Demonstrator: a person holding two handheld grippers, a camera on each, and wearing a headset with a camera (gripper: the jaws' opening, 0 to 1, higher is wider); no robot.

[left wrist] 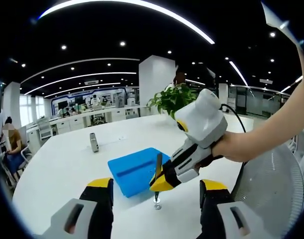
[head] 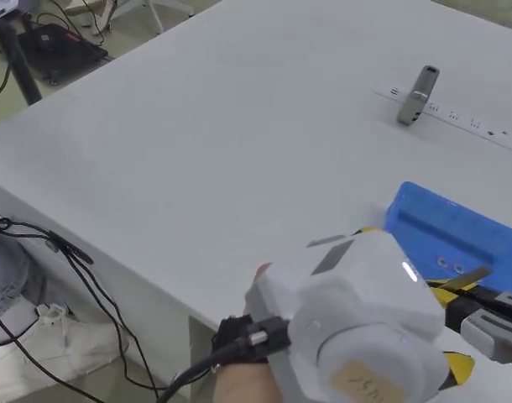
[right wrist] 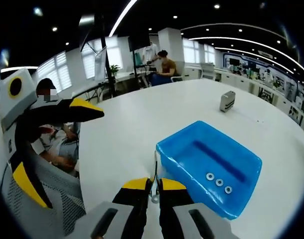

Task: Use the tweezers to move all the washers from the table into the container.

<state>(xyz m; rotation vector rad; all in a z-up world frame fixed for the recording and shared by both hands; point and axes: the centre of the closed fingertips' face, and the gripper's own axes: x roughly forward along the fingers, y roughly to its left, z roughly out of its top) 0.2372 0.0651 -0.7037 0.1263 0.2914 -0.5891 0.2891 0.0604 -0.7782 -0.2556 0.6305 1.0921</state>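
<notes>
My right gripper is shut on thin metal tweezers, and a small washer sits at its jaws. In front of it to the right, the blue container holds three washers. My left gripper is open and holds nothing; it faces the right gripper. The tweezers point down to a washer on the white table, just in front of the container. In the head view the left gripper is in the foreground, with the right gripper and the container beyond it.
A white power strip with a grey device on it lies at the far side of the table. Cables hang below the table's near edge. A mesh chair stands close. A person sits far off.
</notes>
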